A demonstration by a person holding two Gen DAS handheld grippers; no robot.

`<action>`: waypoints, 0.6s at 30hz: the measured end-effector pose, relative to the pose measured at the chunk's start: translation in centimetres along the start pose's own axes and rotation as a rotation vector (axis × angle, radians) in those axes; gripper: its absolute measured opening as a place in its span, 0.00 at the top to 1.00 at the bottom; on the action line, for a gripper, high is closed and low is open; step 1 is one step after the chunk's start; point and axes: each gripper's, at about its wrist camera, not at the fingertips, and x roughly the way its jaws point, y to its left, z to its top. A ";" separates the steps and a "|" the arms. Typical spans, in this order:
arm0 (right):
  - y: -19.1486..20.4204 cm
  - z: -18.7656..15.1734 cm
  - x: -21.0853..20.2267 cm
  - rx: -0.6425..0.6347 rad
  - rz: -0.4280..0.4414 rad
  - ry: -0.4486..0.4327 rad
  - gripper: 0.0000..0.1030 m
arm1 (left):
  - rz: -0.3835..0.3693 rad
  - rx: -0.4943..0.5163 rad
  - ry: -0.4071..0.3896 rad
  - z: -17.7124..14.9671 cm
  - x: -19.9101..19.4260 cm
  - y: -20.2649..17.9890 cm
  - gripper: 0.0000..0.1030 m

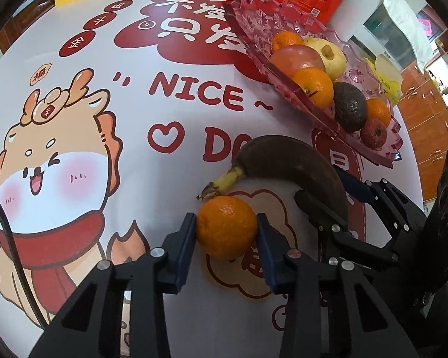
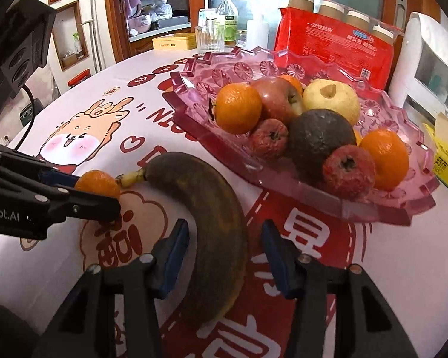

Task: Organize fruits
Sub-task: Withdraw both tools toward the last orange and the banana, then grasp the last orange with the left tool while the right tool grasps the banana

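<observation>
Left wrist view: the left gripper [image 1: 227, 231] has its fingers [image 1: 185, 238] pressed against both sides of an orange [image 1: 226, 226] that sits on the printed tabletop [image 1: 104, 113]. Just beyond the orange lies a dark brown banana [image 1: 289, 161], its yellow stem nearly touching the orange. To the right, the right gripper [image 1: 328, 208] reaches in around the banana's near end. Farther right stands a pink fruit tray [image 1: 254, 29] holding oranges, apples and an avocado [image 1: 349, 106].

Right wrist view: the right gripper [image 2: 224, 250] straddles the banana [image 2: 206, 208], its fingers [image 2: 176, 247] spread apart with gaps on both sides. At left, the left gripper [image 2: 104, 197] clamps the orange [image 2: 97, 183]. The fruit tray [image 2: 313, 203] sits far right, in front of a red package [image 2: 334, 47].
</observation>
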 end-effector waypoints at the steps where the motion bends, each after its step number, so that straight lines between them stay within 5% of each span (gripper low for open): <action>1: 0.1 0.1 0.1 -0.004 0.003 0.000 0.54 | 0.001 0.000 0.000 -0.1 -0.1 0.2 0.63; 5: 0.2 0.4 0.2 -0.006 0.009 0.001 0.65 | -0.006 -0.007 -0.003 -0.1 -0.2 0.3 0.64; 18: 1.1 0.2 -0.3 0.034 -0.020 0.022 0.69 | -0.018 -0.023 -0.054 -1.6 -3.1 1.8 0.64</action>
